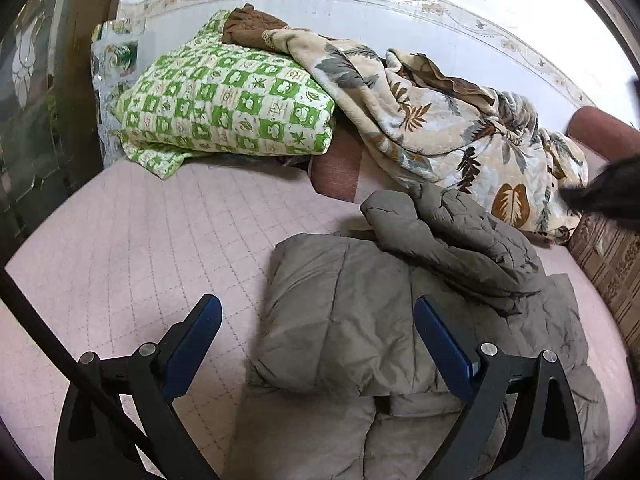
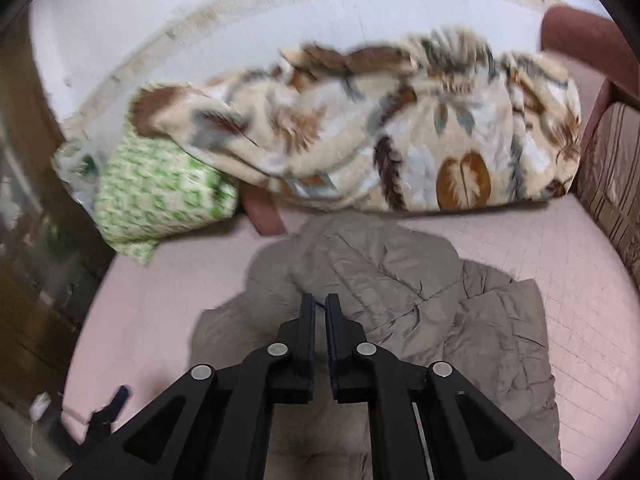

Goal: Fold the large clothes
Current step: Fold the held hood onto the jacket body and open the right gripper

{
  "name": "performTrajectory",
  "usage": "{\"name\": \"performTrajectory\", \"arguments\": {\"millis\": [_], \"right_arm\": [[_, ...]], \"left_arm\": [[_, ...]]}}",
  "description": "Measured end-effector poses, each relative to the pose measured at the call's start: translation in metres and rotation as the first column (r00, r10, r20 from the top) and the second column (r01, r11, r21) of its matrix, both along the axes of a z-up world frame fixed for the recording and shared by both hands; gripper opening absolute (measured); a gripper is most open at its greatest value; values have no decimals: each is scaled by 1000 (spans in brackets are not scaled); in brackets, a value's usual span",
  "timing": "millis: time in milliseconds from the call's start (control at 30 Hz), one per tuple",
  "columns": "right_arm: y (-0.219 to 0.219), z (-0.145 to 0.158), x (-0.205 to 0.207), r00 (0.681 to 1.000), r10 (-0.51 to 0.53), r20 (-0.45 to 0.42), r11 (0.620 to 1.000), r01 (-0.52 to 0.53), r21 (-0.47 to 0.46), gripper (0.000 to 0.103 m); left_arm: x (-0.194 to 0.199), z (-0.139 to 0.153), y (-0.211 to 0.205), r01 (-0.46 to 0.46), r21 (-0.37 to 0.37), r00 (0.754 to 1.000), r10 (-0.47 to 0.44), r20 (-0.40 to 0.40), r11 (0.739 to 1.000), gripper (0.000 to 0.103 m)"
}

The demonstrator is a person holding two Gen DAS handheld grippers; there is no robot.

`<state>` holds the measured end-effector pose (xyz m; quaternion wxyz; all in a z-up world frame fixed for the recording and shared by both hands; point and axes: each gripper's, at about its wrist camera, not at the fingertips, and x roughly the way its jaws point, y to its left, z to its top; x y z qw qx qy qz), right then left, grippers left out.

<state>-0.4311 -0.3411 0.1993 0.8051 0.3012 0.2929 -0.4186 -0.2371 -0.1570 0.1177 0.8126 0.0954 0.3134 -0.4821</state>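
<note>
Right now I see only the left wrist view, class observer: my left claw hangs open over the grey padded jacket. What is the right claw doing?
Observer: The right claw has its fingers nearly together above the grey padded jacket; whether it pinches fabric, I cannot tell.
Operator: What lies beyond it?
Observer: The leaf-print blanket, stretched along the wall, one end on the green checked quilt.
Operator: Anything at the bed's left edge?
Observer: A dark, blurred object at the lower left.
</note>
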Motion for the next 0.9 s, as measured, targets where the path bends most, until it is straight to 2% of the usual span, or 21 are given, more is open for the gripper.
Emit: {"name": "performTrajectory", "arguments": {"millis": [67, 167, 233, 300, 333, 367, 433, 533, 567, 633, 700, 767, 900], "right_arm": [[-23, -29, 5, 1000, -28, -3, 997, 29, 66, 10], [-40, -69, 10, 996, -50, -68, 994, 57, 97, 11], [-42, -102, 9, 995, -49, -82, 990, 59, 130, 12], [-40, -151, 11, 989, -25, -146, 974, 57, 221, 12], [-37, -163, 10, 988, -26, -150, 972, 60, 228, 12], [-31, -166, 8, 989, -36, -144, 978, 64, 197, 12], [-25, -152, 11, 985, -38, -166, 987, 63, 151, 12], [-16, -115, 12, 996, -47, -82, 995, 54, 88, 15], [-13, -101, 16, 997, -41, -67, 998, 45, 54, 18], [-10, -80, 36, 999, 19, -42, 1000, -18, 16, 41], [-7, -76, 53, 998, 54, -19, 999, -54, 8, 45], [-6, -89, 72, 996, 85, -28, 996, -84, 35, 45], [-4, -158, 96, 985, 124, -123, 976, -99, 192, 46]], "left_arm": [[-1, -1, -3, 6, 6, 1000, -6, 3, 1000, 97], [-3, -3, -8, 16, 22, 1000, -17, 15, 1000, 97], [-5, -4, -11, 25, 30, 1000, -25, 17, 999, 97], [-6, -6, -12, 27, 36, 999, -27, 17, 999, 97], [-6, -7, -12, 27, 40, 999, -27, 17, 999, 97], [-6, -7, -13, 27, 44, 1000, -27, 15, 999, 97], [-5, -8, -13, 26, 46, 1000, -27, 10, 999, 97], [-4, -7, -12, 19, 40, 1000, -19, 7, 999, 97], [-3, -7, -13, 17, 39, 1000, -17, 5, 999, 97], [-3, -8, -14, 16, 43, 1000, -16, 3, 999, 97], [-3, -9, -14, 14, 52, 1000, -15, 9, 999, 97], [-4, -10, -14, 14, 58, 1000, -14, 11, 998, 97], [-6, -14, -17, 34, 78, 999, -35, 4, 996, 97]]}}
